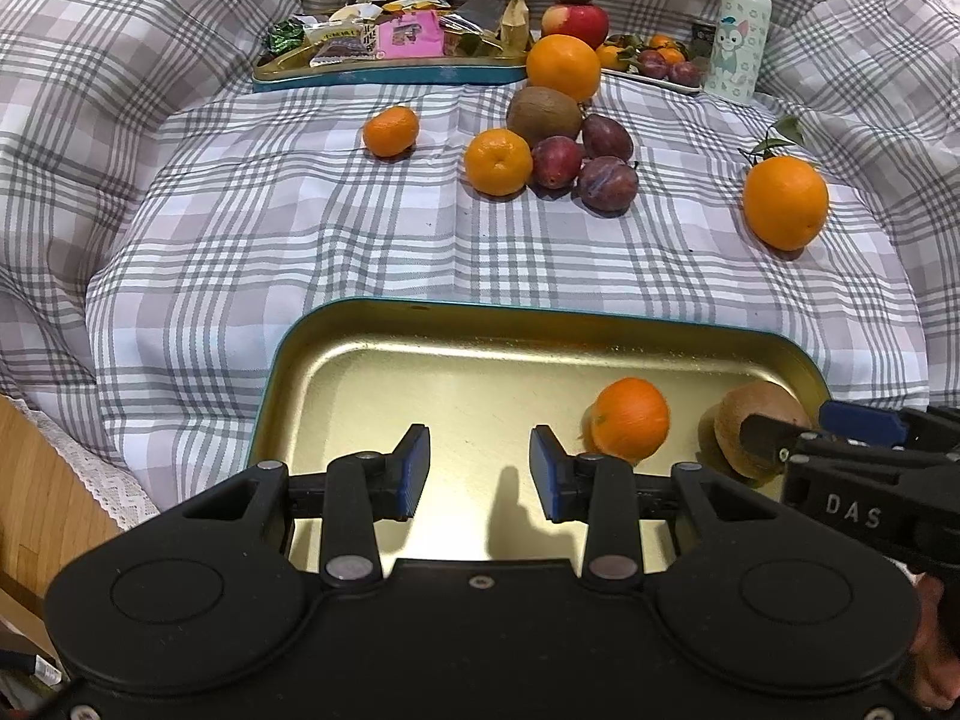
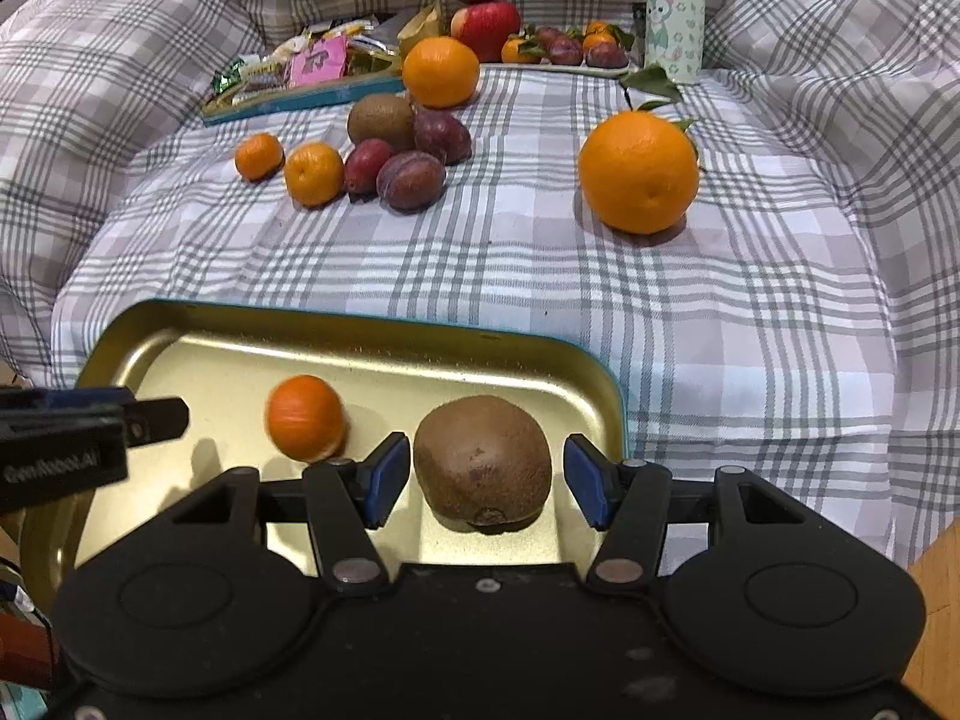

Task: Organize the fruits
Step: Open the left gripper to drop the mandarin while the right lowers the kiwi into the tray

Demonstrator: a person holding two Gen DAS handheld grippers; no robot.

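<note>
R gripper sits over the gold tray, jaws apart w/ the kiwi between them, slim gaps both sides, pads not touching. Kiwi rests on tray floor near the right rim. Small mandarin just left of it, blurred. L gripper is partly open & empty above bare tray floor, lots of free room to its left. Beyond the far rim: open checked cloth, then a big orange alone on the right. Fruit cluster farther back, snack tray behind.
</note>
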